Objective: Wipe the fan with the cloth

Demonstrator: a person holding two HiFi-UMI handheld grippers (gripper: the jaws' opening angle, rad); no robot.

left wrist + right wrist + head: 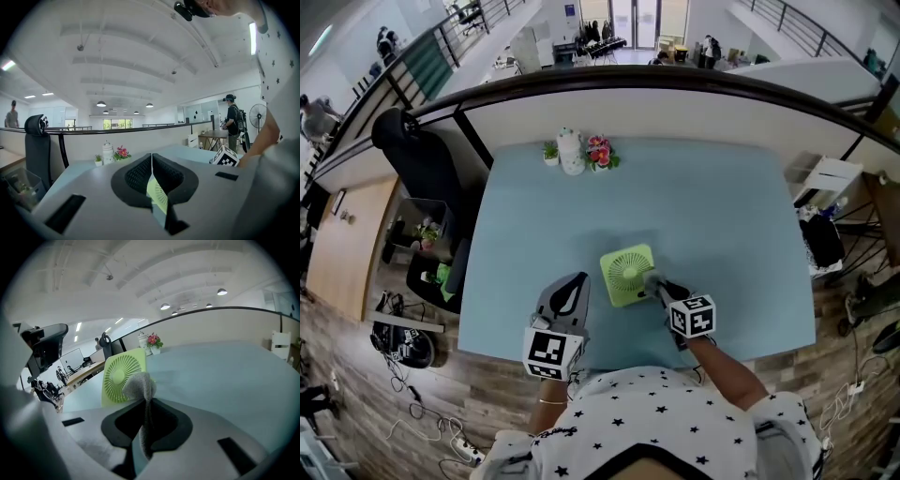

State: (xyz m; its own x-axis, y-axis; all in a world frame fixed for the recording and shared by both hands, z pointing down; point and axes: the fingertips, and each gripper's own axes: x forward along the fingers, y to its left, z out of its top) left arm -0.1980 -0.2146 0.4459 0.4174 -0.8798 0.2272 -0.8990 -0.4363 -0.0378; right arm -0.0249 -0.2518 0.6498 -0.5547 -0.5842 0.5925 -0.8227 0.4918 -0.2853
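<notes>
We record the left tongs (577,281) clenched with nothing held, low over the near part of the blue counter (712,216), just left of the fan (628,275). The green fan stands on the counter's near middle. At its right edge, the right tongs (659,285) are clamped on a grey cloth (140,385). We cannot confirm that the cloth touches the fan.

The left hand-held gripper (151,161) (jaws pressed together) points at the green fan (158,196).
</notes>
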